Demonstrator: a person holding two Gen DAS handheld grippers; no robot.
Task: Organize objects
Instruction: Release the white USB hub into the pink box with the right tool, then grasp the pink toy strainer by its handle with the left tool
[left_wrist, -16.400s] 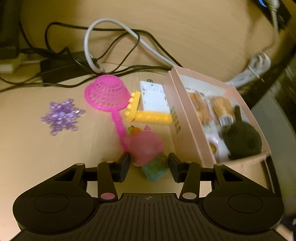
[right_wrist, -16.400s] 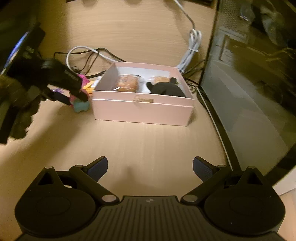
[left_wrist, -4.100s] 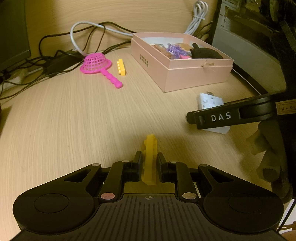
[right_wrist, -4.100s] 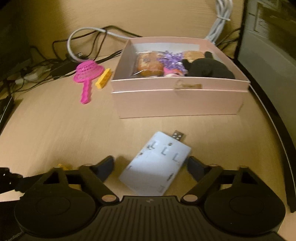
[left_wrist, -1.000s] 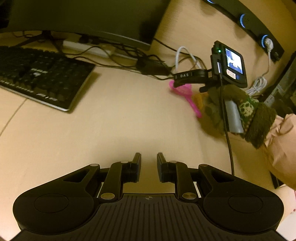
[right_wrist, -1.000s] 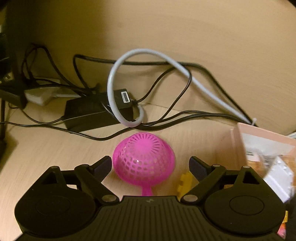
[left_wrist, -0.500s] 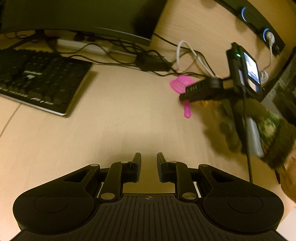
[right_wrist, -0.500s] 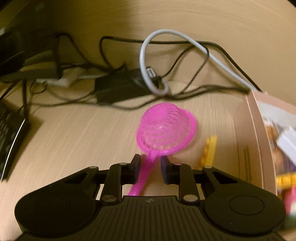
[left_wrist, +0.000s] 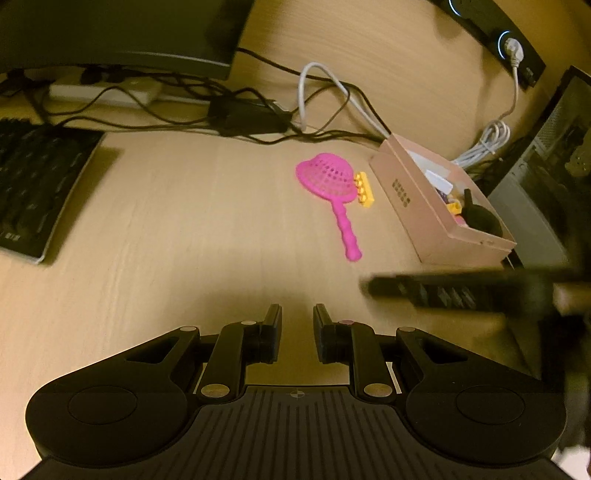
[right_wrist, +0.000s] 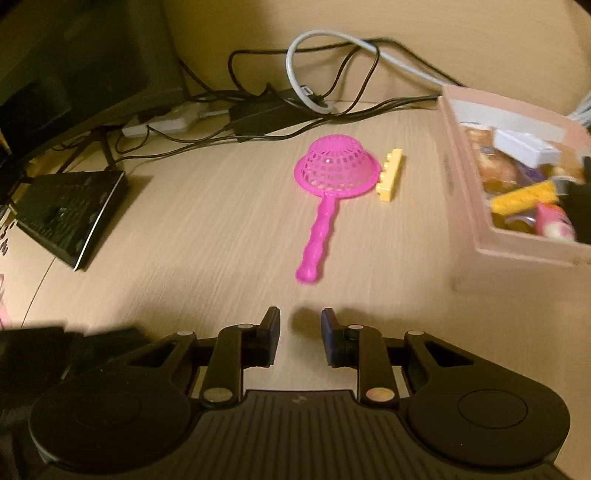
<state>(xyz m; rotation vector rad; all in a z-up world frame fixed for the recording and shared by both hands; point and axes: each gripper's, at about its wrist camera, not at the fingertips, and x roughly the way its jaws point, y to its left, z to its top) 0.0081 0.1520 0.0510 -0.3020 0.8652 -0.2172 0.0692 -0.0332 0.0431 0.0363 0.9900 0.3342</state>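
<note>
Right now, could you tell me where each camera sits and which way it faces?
Left wrist: rides the left gripper, tilted down across the desk toward the pink strainer and pink box; its own nearly closed fingers show, plus the blurred right gripper crossing at right.
Right wrist: rides the right gripper, tilted down, handle of the strainer just ahead; its own empty fingers show.
Shared: strainer, yellow brick, box, keyboard, cables.
</note>
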